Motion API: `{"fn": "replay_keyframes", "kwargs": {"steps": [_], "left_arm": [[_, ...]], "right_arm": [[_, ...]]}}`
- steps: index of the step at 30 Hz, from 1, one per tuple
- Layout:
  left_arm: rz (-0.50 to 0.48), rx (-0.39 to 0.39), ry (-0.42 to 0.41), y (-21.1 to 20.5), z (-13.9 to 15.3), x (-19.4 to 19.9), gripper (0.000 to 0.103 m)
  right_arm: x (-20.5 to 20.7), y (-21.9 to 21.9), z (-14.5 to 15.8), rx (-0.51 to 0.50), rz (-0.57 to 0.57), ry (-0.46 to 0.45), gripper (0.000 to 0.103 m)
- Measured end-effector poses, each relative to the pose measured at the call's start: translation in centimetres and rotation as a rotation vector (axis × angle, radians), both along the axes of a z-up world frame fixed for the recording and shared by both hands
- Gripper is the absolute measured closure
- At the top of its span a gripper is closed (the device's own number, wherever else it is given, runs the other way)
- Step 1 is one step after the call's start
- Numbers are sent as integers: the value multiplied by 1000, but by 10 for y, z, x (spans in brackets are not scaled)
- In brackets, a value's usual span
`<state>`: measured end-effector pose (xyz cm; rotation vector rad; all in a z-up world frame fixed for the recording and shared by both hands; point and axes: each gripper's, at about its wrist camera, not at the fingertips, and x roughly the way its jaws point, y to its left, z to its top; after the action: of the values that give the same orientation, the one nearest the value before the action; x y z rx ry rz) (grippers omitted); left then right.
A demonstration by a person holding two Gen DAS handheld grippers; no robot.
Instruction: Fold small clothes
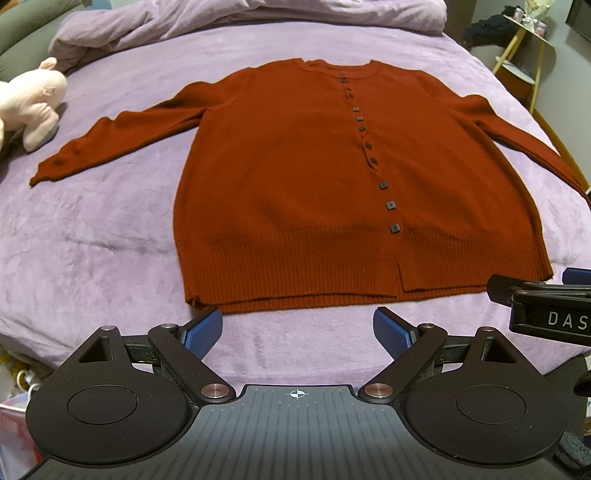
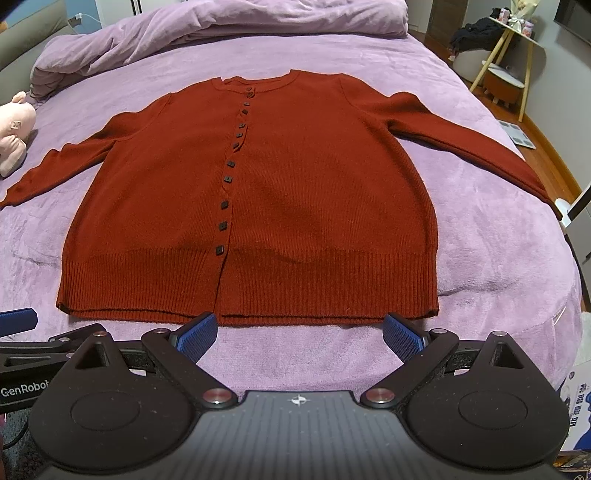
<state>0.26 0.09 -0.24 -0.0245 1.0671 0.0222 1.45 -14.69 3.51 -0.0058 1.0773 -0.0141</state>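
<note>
cardigan (image 1: pixel 317 177): rust-red knit, buttoned, spread flat face-up on purple blanket (image 1: pixel 110 236); collar far, ribbed hem (image 2: pixel 258 284) near, just beyond both grippers.
sleeves: left sleeve (image 1: pixel 118 144) out toward plush toy (image 1: pixel 29 103), cuff near it but apart; right sleeve (image 2: pixel 461 136) out toward right bed edge.
left gripper (image 1: pixel 297 332): jaws spread wide, nothing held; blue pads (image 1: pixel 205 332) hovering just short of hem, left-of-centre on garment.
right gripper (image 2: pixel 299 338): jaws likewise wide apart, empty; poised just short of hem, right of button line (image 2: pixel 229 173).
stage: nothing folded yet, judged start of first fold.
step in hand: likely a sleeve or side fold inward.
how to do well: pinch one layer stack only, full pad depth on the knit; lift low, carry across toward button line, keep edge parallel to placket.
watch: thick rib may slip from shallow grip; blanket pile easily caught with fabric.
clutter: duvet (image 2: pixel 221 26) bunched far, well apart from collar.
</note>
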Motion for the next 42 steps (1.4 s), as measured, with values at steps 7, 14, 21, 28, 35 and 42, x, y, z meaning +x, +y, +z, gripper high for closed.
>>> {"fn": "replay_keyframes", "kwargs": {"steps": [7,14,21,28,35,42], "left_arm": [[2,1,2,0,0,0,10],[3,2,1,1,0,0,10],[2,2,5,2,-2,1,10],[5,6,5,2,-2,2,10],[13,2,4,2,-1,1,10],[17,1,5,2,0,1,10]], "right_arm": [[0,1,-1,3,7,-3,6],[-2,1,-1,4,14,-9,6],[-2,2,0,6,19,-11,6],[-4,2,-1,7,31,-18,6],[-5,5,0,-3,47,-18,6],[-5,6,0,-5,48,-20,6]]}}
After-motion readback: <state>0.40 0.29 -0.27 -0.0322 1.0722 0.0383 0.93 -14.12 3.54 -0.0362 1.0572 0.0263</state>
